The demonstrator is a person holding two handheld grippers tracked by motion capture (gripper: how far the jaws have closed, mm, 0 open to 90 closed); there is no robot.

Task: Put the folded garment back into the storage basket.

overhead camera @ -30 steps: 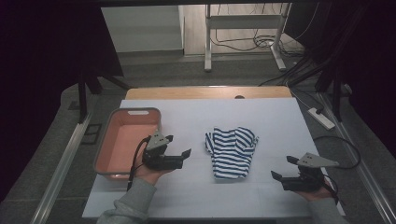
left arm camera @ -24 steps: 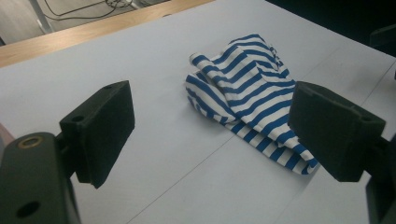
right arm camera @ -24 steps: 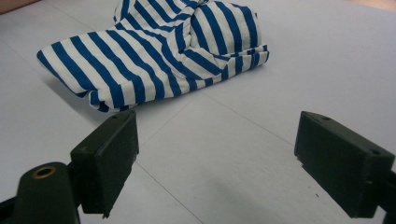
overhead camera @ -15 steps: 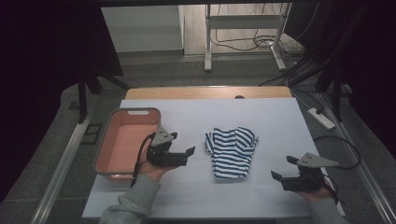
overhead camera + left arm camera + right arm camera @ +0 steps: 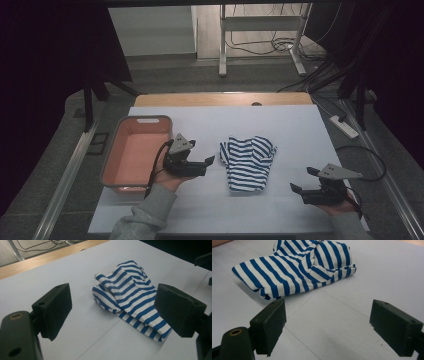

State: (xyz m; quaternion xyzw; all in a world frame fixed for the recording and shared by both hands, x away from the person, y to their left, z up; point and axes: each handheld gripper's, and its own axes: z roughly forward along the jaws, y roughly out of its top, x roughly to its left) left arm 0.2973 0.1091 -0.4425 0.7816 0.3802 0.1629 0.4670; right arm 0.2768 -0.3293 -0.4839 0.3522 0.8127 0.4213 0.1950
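Note:
A crumpled blue-and-white striped cloth (image 5: 248,161) lies in the middle of the white table sheet (image 5: 280,125). My left gripper (image 5: 209,163) hovers just left of the cloth, open, its jaws pointing at it. In the left gripper view the striped cloth (image 5: 130,296) lies ahead between the wide-apart jaws. My right gripper (image 5: 303,181) is open near the front right of the table, well away from the cloth. The right gripper view has the striped cloth (image 5: 297,267) beyond its spread jaws, with nothing held.
An empty salmon-pink bin (image 5: 134,152) stands on the left side of the table, right behind my left hand. A power strip (image 5: 344,126) and cables lie on the floor to the right. A wooden table edge (image 5: 220,99) runs along the back.
My left gripper has moved right and slightly forward, closer to the striped cloth. The right gripper has stayed put.

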